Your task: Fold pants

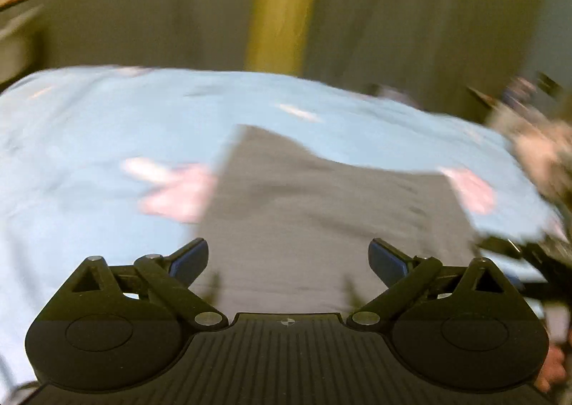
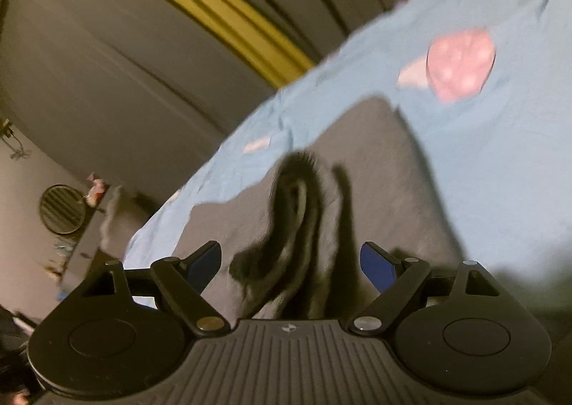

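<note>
Your grey, soft-knit pants (image 1: pixel 321 211) lie on the light blue bedsheet with pink printed patches (image 1: pixel 89 140), spread as a broad, roughly rectangular slab near the close edge of the bed, just ahead of both tools. Judging by that compact outline, at least one fold is probably already in; the job does not look finished, because in the right wrist view a loose ridge of cloth (image 2: pixel 296 226) stands up off the slab in a dark curl, a bunched hem or waistband, I cannot tell which. That wants flattening or tucking before you fold again. Your left gripper (image 1: pixel 289 258) hangs over the near part of the pants with its blue-padded jaws spread wide and nothing between them; the view is smeared by motion, so fine creases are unreadable. Your right gripper (image 2: pixel 290 263) also stands wide, its pads either side of the raised ridge but not pressing on it. The fabric reads as matte, thick and limp; the sheet is thinner, faintly wrinkled. Beyond the bed runs a yellow stripe (image 1: pixel 282 4) on a dull grey wall.
</note>
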